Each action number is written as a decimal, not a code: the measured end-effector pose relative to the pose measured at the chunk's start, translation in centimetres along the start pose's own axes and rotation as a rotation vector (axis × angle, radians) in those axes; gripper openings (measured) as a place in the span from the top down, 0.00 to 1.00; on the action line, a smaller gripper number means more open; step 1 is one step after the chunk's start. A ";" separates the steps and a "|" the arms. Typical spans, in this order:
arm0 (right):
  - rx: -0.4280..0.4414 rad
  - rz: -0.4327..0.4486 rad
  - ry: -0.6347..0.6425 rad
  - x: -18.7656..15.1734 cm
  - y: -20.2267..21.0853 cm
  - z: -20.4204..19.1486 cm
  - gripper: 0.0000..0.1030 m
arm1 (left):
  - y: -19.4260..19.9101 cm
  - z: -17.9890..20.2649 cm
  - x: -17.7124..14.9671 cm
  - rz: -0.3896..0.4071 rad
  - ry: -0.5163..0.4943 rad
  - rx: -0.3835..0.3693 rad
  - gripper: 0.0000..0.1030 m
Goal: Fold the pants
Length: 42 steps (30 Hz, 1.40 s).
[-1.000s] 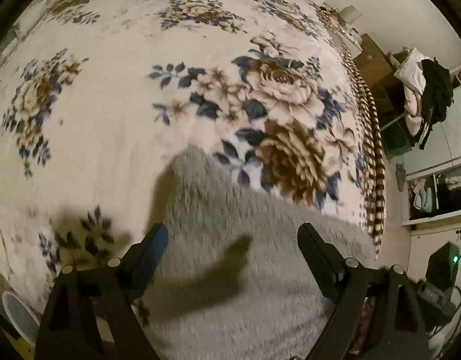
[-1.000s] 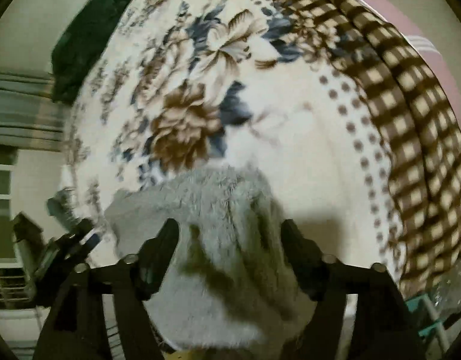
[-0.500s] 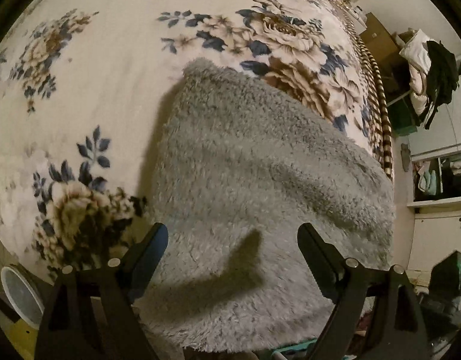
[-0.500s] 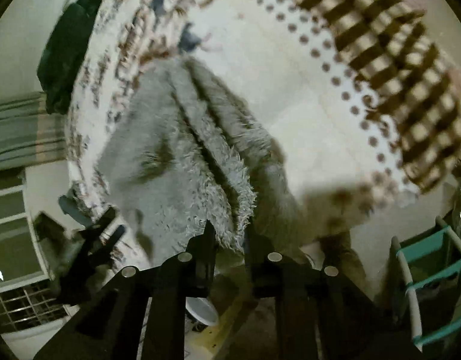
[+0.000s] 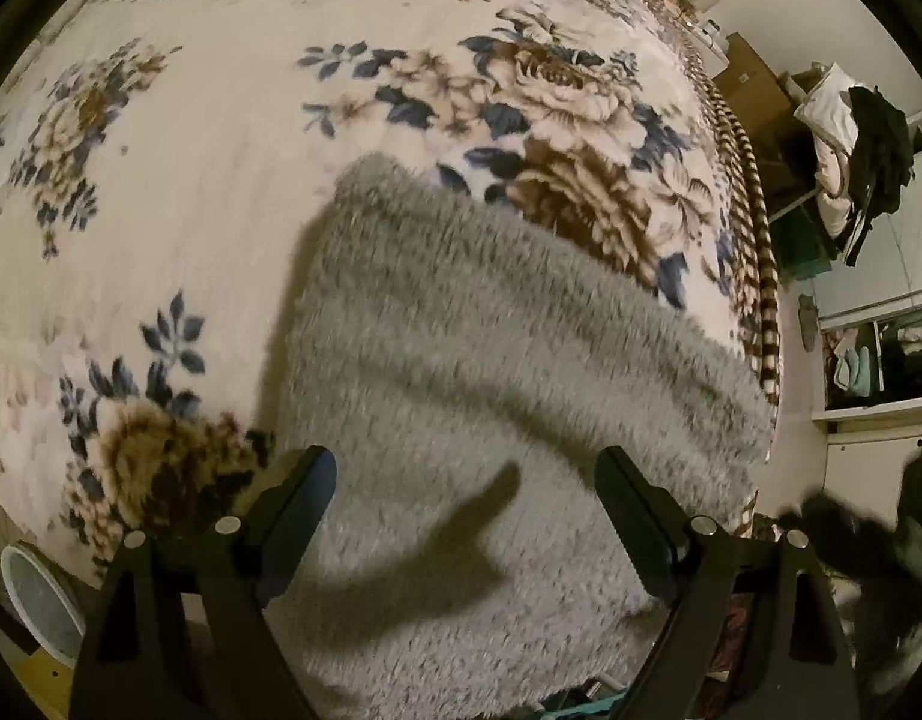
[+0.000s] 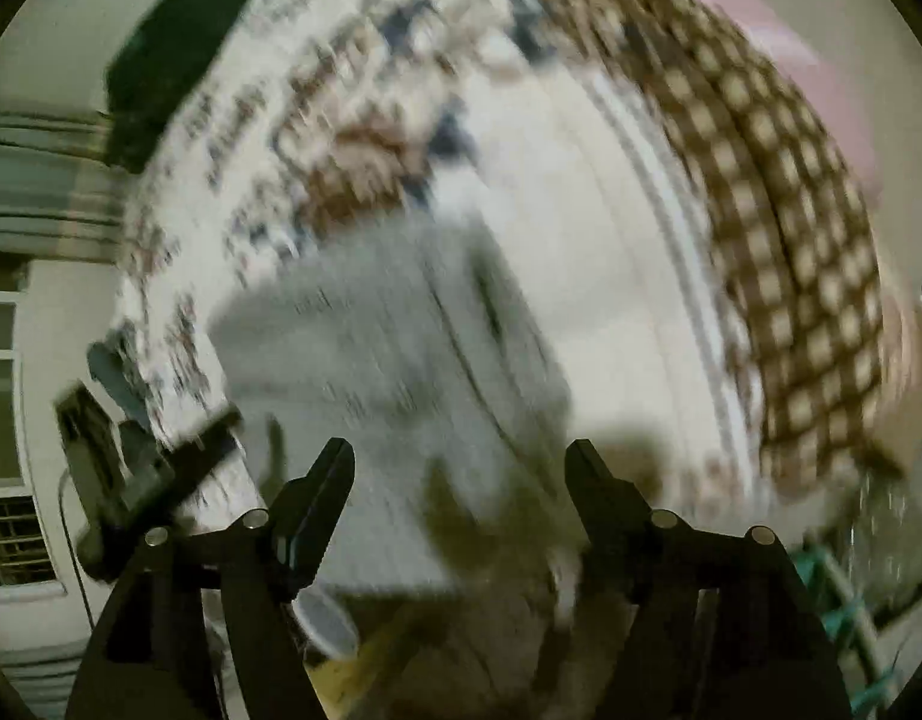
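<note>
The grey fleece pants [image 5: 491,408] lie as a compact folded bundle on the floral blanket [image 5: 221,150] of the bed, at its near edge, filling the left wrist view from centre down to 6 o'clock. Judging by that neat rectangular shape, most folding looks done; at most a last fold or some smoothing seems left. The left claw [image 5: 464,492] points steeply down over the bundle, its jaws spread wide and holding nothing. The right claw [image 6: 458,480], in a blurred view, also tilts down at the pants [image 6: 389,348]; its jaws are opening, with no fabric pinched between them.
</note>
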State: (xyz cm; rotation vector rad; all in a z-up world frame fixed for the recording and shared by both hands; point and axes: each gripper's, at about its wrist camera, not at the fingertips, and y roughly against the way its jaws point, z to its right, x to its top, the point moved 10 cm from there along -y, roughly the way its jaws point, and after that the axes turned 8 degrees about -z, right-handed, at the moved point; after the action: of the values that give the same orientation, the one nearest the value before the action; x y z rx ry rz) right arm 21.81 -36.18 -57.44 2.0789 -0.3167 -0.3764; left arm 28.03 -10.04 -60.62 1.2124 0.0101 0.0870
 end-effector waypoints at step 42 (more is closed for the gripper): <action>0.272 -0.342 0.101 0.6 -18.8 -0.7 0.00 | -6.2 -8.1 -1.5 -0.073 0.247 -0.430 0.00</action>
State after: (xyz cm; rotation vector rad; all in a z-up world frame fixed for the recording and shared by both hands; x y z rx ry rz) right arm 23.96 -26.42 -73.36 2.4167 0.0555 -0.4494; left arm 26.47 -4.76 -69.35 0.7654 0.2401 0.1661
